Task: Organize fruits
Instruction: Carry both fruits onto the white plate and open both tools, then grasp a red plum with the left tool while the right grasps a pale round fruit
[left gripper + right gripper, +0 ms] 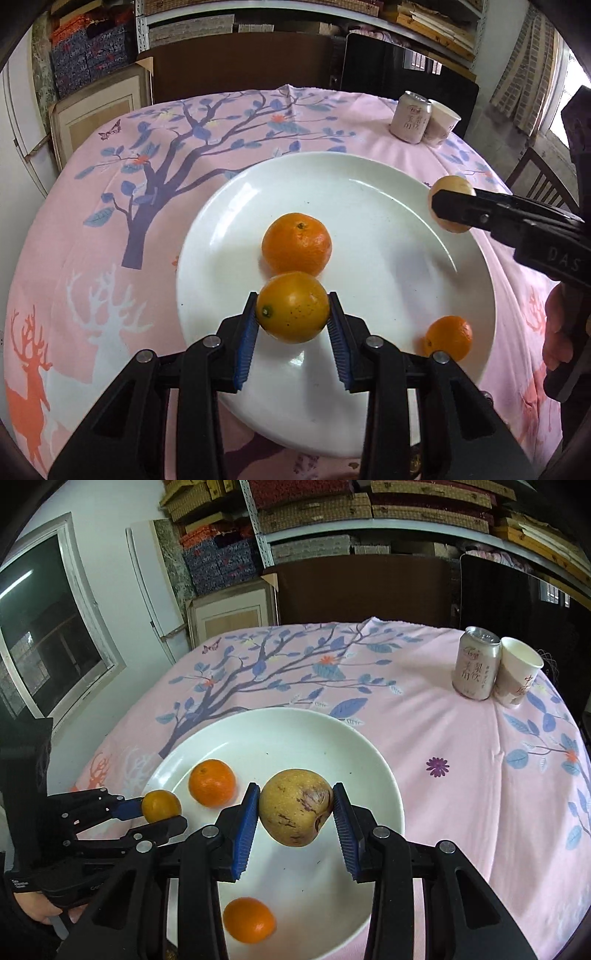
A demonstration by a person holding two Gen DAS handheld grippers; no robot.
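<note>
Left tool (292,314): clamped on an orange (292,307), held over the plate's (369,206) 6 o'clock part.
Right tool (295,806): clamped on a pear (295,806), over the plate's 3 o'clock edge.
On plate: two mandarins, one near centre (296,243), one at 4 o'clock (448,338); the centre one sits just behind the held orange.
Nearby: can (476,668) touching a paper cup (519,670), at the bench's 1 o'clock corner.
Bench: pink cloth (110,229), tree and deer print.
Room: shelves of boxes (332,517) behind, window (48,627) at 9 o'clock.
</note>
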